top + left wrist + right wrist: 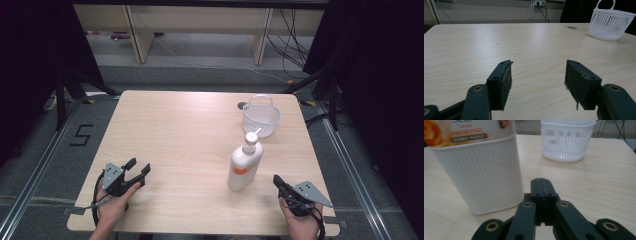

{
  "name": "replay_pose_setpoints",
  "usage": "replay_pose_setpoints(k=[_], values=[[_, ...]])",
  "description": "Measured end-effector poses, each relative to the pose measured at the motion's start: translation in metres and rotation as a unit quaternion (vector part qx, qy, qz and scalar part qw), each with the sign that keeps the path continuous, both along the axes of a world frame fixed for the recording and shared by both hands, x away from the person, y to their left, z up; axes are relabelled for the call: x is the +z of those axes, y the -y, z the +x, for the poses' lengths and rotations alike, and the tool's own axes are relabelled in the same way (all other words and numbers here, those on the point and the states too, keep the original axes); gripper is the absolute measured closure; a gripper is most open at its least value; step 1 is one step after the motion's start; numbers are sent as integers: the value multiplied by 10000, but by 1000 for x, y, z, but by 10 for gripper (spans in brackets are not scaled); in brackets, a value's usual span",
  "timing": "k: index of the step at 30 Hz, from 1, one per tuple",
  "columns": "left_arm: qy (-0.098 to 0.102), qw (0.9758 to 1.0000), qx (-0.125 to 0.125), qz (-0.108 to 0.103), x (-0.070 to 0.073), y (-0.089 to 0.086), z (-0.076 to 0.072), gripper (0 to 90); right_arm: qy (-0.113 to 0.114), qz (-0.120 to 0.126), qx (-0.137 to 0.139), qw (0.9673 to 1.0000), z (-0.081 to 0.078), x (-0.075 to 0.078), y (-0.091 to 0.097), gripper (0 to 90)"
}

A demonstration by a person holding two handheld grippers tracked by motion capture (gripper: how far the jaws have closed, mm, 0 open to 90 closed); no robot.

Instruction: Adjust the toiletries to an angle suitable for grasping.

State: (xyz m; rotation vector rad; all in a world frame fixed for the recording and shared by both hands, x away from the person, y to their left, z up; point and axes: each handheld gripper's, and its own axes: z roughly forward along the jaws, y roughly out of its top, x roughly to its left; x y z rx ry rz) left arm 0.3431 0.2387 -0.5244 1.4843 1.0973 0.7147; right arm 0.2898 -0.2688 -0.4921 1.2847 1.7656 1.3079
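Note:
A white ribbed bottle [245,164] with an orange label and a nozzle cap stands upright right of the table's middle; in the right gripper view the bottle [479,167] looms close at the left. A white slatted basket [261,117] with a handle sits at the far right; the basket [610,23] [566,141] appears empty. My left gripper [138,171] rests near the front left edge, jaws open with bare table between them [537,77]. My right gripper [278,182] lies near the front right edge, just right of the bottle, jaws shut together [541,185] on nothing.
The wooden table [175,135] has a small dark hole [242,105] beside the basket. Black curtains flank the table, and cables and table legs stand on the floor beyond its far edge.

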Motion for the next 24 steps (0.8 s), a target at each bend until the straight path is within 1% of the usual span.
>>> replay_pose_setpoints(k=[1,2,3,4,5,6,7,8,9,10,11,12,13,14,15,16,18,19,20,21,22,23,24], values=[[11,10000,-2,12,0,0,0,378,105,-41,91,9999,0,0,-2,900],[11,10000,-2,12,0,0,0,377,105,-41,91,9999,0,0,-2,900],[24,10000,-5,30,0,0,0,377,49,-70,157,9998,-3,3,-5,900],[28,10000,-8,36,0,0,-1,376,117,-130,237,9996,-5,4,-10,900],[35,10000,-10,36,0,0,-1,376,118,-132,313,9994,-7,6,-13,900],[34,10000,-10,54,0,0,-1,376,130,-174,412,9989,-8,7,-18,900],[11,10000,-4,95,0,1,-1,376,117,-154,477,9987,-10,7,-21,900],[-7,9999,4,117,1,1,-2,376,119,-223,571,9980,-13,9,-30,900],[-2,9999,0,120,1,1,-2,376,110,-236,658,9975,-14,9,-34,900],[-8,9999,-3,140,1,2,-2,376,75,-200,681,9974,-16,10,-37,900],[-8,9999,-3,140,1,2,-2,376,75,-200,681,9974,-16,10,-37,900],[-15,9999,-6,153,1,2,-2,376,110,-179,790,9967,-16,11,-42,900],[-23,9999,-10,163,1,2,-1,376,74,-204,832,9963,-17,12,-46,900],[-30,9999,-7,165,1,2,-1,376,180,-184,962,9950,-16,13,-56,900],[-30,9999,-7,165,1,2,-1,376,180,-184,962,9950,-16,13,-56,900],[-18,9999,-15,147,1,1,-1,376,149,-257,1046,9941,-15,13,-63,900],[-41,9999,-2,155,1,1,-1,376,106,-285,1063,9939,-15,13,-64,900],[-34,9999,-5,152,1,1,-1,376,63,-150,1099,9938,-14,12,-69,900],[-33,9999,-5,152,1,1,-1,376,91,-252,1087,9937,-13,13,-70,900],[-37,9999,-1,157,1,1,-1,375,86,-200,1094,9938,-13,13,-73,900],[-62,9998,11,179,1,1,-1,375,193,-279,1102,9933,-12,14,-73,900],[-58,9998,7,183,1,1,-1,375,41,-106,1129,9935,-12,15,-76,900],[-58,9998,7,183,1,1,-1,375,41,-106,1129,9935,-12,15,-76,900]])
